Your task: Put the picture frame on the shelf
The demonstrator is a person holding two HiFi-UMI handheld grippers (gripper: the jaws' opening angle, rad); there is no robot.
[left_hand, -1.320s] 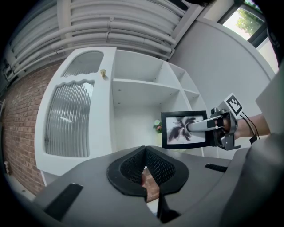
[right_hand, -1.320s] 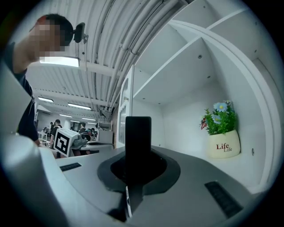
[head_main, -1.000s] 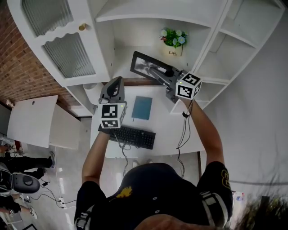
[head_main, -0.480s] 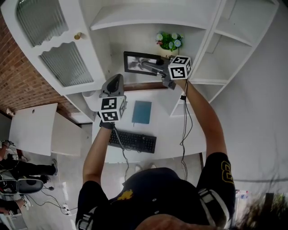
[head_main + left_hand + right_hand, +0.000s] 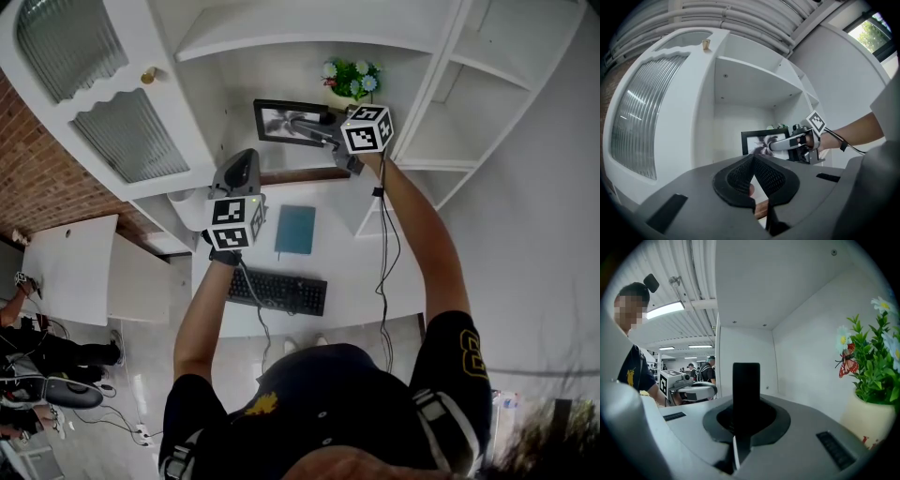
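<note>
Jaws of right gripper (image 5: 317,131) tight on picture frame (image 5: 275,120)

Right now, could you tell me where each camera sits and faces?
Head view: on the head, steeply down at shelf and desk; both arms, left gripper, right gripper show.
Left gripper view: on the left gripper, facing the shelf; shut jaws, right forearm.
Right gripper view: on the right gripper, into the shelf by the plant; jaws clamp the frame.
Shared by all: the frame.
</note>
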